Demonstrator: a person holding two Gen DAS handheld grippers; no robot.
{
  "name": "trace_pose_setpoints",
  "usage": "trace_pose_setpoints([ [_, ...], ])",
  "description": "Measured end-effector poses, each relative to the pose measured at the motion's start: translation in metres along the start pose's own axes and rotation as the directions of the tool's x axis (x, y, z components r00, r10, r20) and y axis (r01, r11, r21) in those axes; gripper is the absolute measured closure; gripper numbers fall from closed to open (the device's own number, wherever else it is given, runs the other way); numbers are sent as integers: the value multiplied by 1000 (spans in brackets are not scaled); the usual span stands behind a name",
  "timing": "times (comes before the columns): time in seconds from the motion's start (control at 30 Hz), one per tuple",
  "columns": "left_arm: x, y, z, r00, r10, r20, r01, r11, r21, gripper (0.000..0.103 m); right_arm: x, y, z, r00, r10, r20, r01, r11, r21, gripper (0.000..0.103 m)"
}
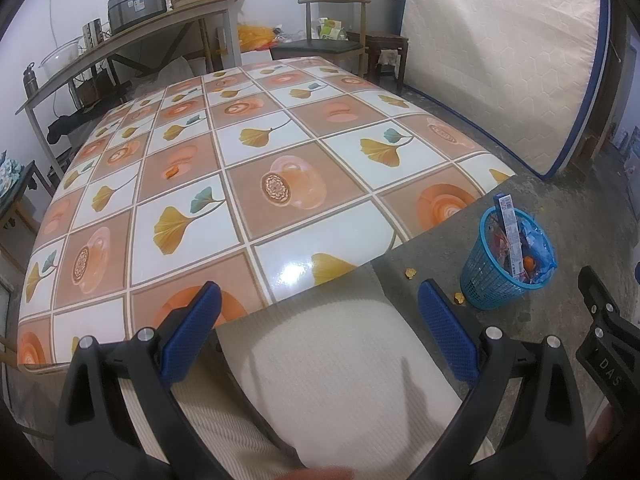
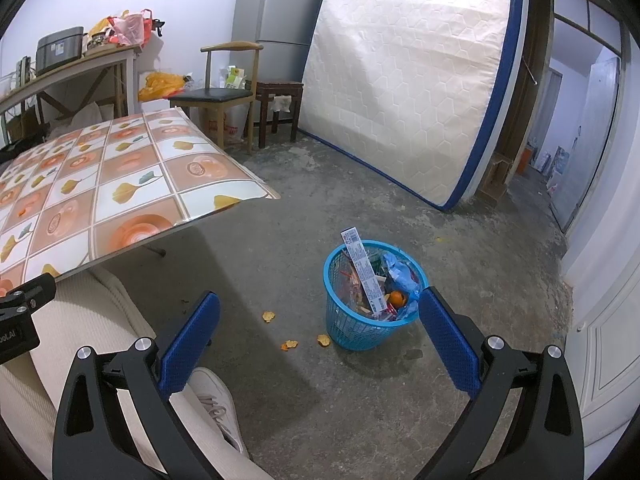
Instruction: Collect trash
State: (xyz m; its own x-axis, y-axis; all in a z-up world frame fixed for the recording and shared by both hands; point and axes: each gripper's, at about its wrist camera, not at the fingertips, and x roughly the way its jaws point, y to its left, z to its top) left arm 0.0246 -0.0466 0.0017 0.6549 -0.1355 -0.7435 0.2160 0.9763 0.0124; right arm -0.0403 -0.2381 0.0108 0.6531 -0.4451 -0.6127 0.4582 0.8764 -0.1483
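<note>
we are holding both grippers, left gripper (image 1: 320,320) and right gripper (image 2: 320,332), with jaws wide apart and gripping nothing. the blue basket (image 2: 370,330) is sitting at lower centre of the right view, stuffed with wrappers and a carton. orange peel scraps (image 2: 269,316) are lying on the floor just left of it, one more scrap (image 1: 172,171) on the worktop (image 1: 280,208). we judge the next move is lowering onto a peel.
</note>
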Motion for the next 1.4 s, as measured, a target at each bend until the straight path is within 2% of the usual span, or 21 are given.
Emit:
trace_pose_setpoints([
  [1.4,0,-1,2,1000,-2,-5,2,1000,2,8,-3,2,0,1000,2,4,-2,1000,5,6],
])
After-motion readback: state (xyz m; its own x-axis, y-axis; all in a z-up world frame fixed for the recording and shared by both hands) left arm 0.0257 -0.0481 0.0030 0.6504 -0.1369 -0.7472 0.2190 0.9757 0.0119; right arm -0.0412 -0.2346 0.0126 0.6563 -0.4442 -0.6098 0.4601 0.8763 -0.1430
